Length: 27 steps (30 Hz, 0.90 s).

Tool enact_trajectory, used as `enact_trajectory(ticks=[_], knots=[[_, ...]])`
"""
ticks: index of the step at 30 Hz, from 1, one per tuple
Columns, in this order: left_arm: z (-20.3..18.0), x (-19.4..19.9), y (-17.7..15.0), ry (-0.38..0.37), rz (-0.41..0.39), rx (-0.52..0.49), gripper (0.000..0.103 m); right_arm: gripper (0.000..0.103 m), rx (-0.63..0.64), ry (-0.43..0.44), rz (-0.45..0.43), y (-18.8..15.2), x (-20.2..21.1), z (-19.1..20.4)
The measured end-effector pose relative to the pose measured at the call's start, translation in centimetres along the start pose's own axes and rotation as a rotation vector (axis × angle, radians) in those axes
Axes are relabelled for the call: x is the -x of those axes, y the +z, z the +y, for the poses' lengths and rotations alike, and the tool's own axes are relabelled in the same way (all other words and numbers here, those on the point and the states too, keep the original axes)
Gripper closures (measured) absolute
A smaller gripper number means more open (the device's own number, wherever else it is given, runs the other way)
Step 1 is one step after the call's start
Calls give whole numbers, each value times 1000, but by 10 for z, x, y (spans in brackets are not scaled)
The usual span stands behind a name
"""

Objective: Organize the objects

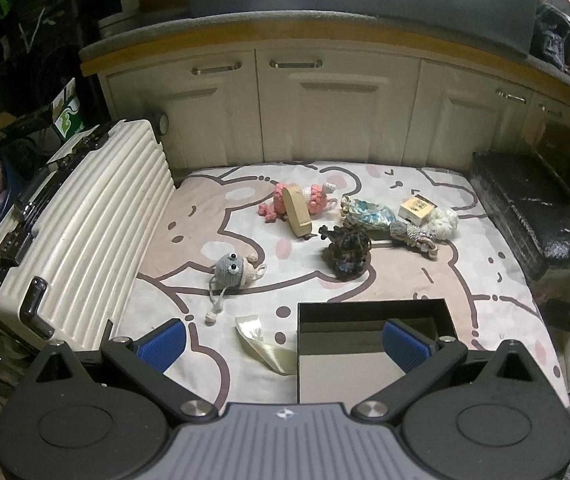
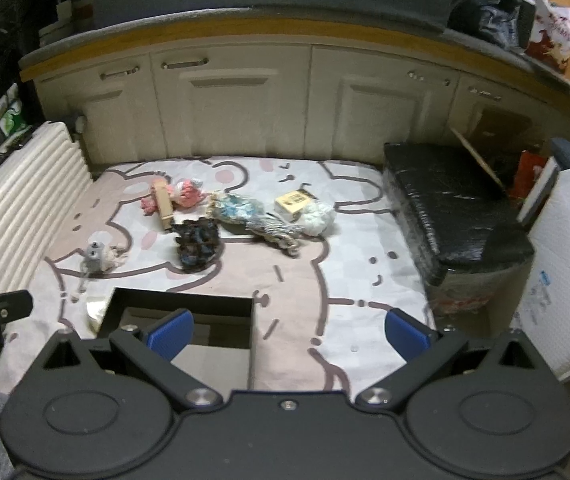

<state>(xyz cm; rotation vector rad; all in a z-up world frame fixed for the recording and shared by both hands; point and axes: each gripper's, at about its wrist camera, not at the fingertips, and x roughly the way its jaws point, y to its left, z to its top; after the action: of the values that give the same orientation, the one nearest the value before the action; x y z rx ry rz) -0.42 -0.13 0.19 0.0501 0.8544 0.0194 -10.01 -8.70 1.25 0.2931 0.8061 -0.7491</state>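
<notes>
a: since both grippers hang back at the near edge of the mat [image 1: 485, 280], i'd say nothing has been picked yet. the left gripper [image 1: 283, 346] has its blue pads spread wide with nothing between them, and the right gripper [image 2: 289, 334] is spread and bare too.

b: and the black box [image 1: 373, 308]?

a: it sits open at the near edge, right under the two tools, its floor bare as far as i can see. my guess is it's the bin, set close so each carry is short.

b: where are the things to sort?

a: scattered beyond it. the grey crochet toy [image 1: 233, 272] lies alone toward the white suitcase [image 1: 85, 216]. the pink crochet toy [image 1: 305, 198] lies farther back with a wooden block [image 1: 296, 210] resting across it. the dark yarn bundle [image 1: 347, 252] is in the middle, the blue-patterned pouch [image 1: 369, 212] just behind it, and a small tan box [image 1: 416, 208] leans on the white yarn ball [image 1: 443, 220]. a loop of pale ribbon [image 1: 263, 340] touches the black box's left wall.

b: any writing?

a: the tan box has a dark printed mark on top, too small to read. a green and white carton [image 1: 67, 114] behind the suitcase has a logo i can't make out.
</notes>
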Motion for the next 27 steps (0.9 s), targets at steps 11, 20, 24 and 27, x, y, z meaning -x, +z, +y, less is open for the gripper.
enact_trajectory(ticks=[11,20,24,27], knots=[[12,3,31,40,-119,-4,0,0,13,18,-103,31,-4,-12],[23,-13,62,-92,-186,-156,0,0,-16,10,-145,66,-35,-21],[21,-27,73,-88,-194,-173,0,0,-29,14,-161,75,-49,-21],[20,-41,80,-83,-195,-183,0,0,-22,15,-173,83,-63,-20]])
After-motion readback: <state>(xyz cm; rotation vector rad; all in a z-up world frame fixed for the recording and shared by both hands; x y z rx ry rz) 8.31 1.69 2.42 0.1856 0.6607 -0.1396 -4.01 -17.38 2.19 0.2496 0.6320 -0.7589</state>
